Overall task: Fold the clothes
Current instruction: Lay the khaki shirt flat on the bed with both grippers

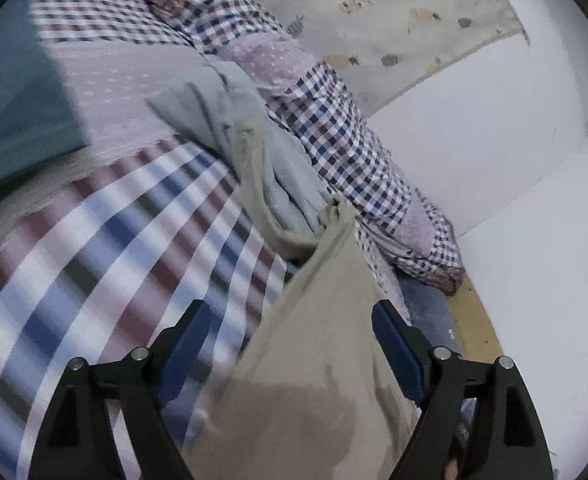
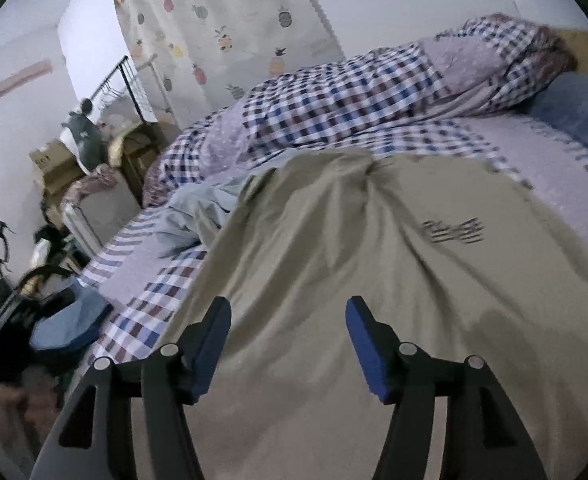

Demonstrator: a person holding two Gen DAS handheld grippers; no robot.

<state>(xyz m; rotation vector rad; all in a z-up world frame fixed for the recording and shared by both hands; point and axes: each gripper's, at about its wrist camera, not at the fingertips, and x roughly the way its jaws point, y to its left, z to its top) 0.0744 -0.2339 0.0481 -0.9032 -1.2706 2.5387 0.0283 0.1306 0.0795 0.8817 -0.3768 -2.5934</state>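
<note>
A beige garment [image 2: 354, 248] with a small dark print [image 2: 452, 232] lies spread over the checked bed sheet [image 2: 133, 320]. In the left wrist view a fold of the beige garment [image 1: 314, 360] runs up between the fingers of my left gripper [image 1: 289, 320], whose jaws stand wide apart around the cloth without pinching it. My right gripper [image 2: 287, 316] hovers open just over the beige garment, with nothing between its blue pads [image 2: 364, 344]. A pale blue garment [image 1: 253, 140] lies crumpled beyond the beige one; this pale blue garment [image 2: 189, 212] sits left of it in the right wrist view.
A rolled checked quilt [image 2: 354, 96] lies along the wall side of the bed. A blue pillow [image 2: 574, 108] sits at the head. Left of the bed are a dark bag [image 2: 21, 320], cardboard boxes [image 2: 53, 164] and a clothes rack [image 2: 129, 84]. A pineapple-print curtain [image 2: 221, 28] hangs behind.
</note>
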